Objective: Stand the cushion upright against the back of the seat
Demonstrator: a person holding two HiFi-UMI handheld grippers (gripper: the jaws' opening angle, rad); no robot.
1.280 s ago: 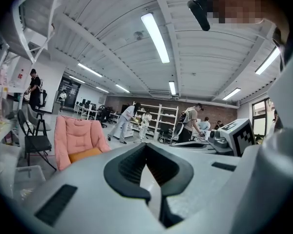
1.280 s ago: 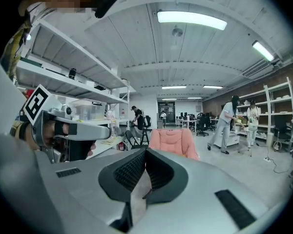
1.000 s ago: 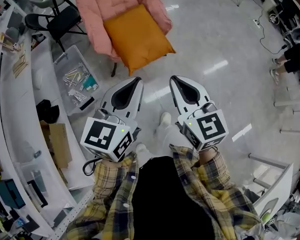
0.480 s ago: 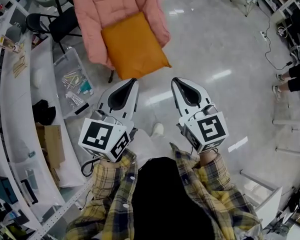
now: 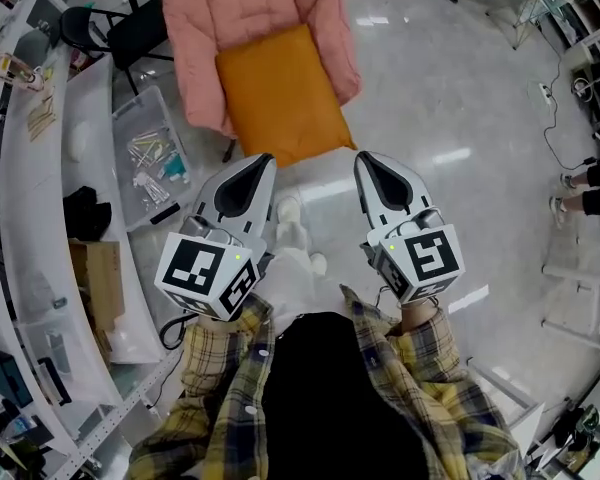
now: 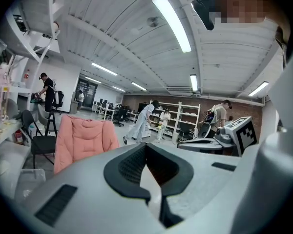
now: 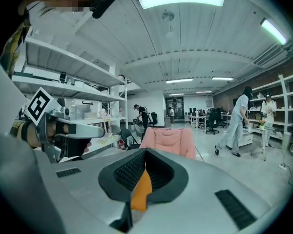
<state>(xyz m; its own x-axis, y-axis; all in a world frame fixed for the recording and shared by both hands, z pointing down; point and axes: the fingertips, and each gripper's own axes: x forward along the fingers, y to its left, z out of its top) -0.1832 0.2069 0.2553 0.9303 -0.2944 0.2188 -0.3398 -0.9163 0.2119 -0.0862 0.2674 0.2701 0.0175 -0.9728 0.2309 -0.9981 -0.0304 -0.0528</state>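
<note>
On chair [image 5: 242,8]: cushion [image 5: 280,93] flat; floor bin [image 5: 123,130] holds small parts [image 5: 152,158]; left gripper [image 5: 264,160], right gripper [image 5: 364,158] closed, empty.

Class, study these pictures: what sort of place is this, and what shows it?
Probably an open-plan lab or workshop: white metal shelving, rows of desks with black office chairs, and a clear plastic bin of small parts on the glossy floor.
</note>
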